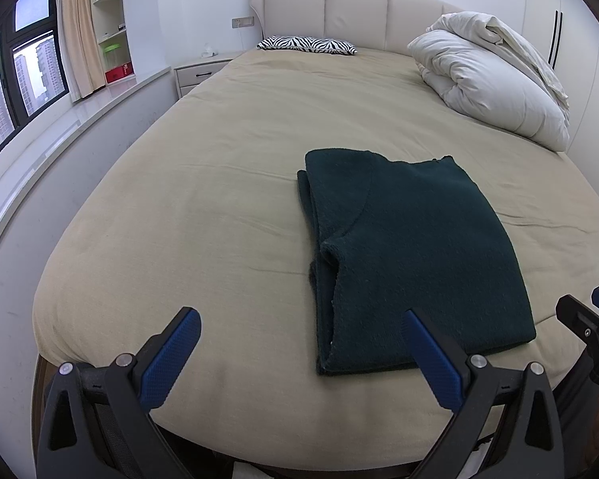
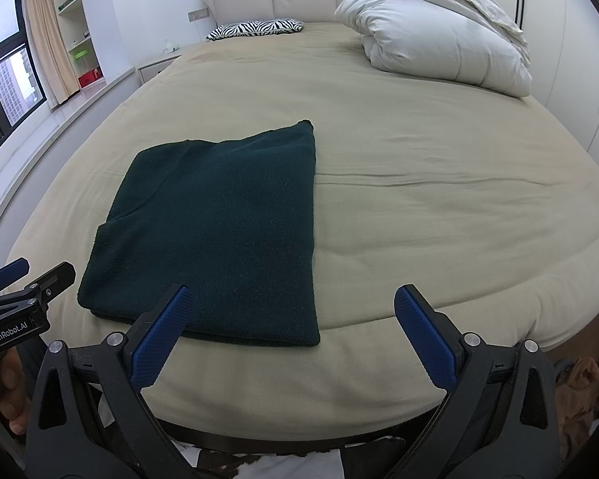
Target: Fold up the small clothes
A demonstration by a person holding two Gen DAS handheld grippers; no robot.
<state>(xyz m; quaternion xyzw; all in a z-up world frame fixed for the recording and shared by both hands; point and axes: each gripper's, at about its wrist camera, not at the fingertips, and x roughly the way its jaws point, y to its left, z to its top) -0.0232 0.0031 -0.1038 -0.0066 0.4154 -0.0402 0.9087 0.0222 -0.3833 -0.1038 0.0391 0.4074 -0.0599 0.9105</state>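
Observation:
A dark green knitted garment [image 1: 415, 255] lies folded into a flat rectangle on the beige bed [image 1: 219, 183], near the front edge. It also shows in the right wrist view [image 2: 219, 231]. My left gripper [image 1: 301, 323] is open and empty, held over the bed's front edge, its right finger just over the garment's near edge. My right gripper [image 2: 293, 299] is open and empty, just in front of the garment's near right corner. Each gripper shows at the edge of the other's view, the right one [image 1: 591, 311] and the left one [image 2: 32, 275].
A rolled white duvet [image 1: 495, 76] lies at the bed's far right. A zebra-print pillow [image 1: 307, 44] sits by the padded headboard [image 1: 339, 8]. A nightstand [image 1: 199, 70], a window ledge [image 1: 76, 119] and shelves [image 1: 110, 20] are to the left, and a wardrobe [image 1: 571, 24] to the right.

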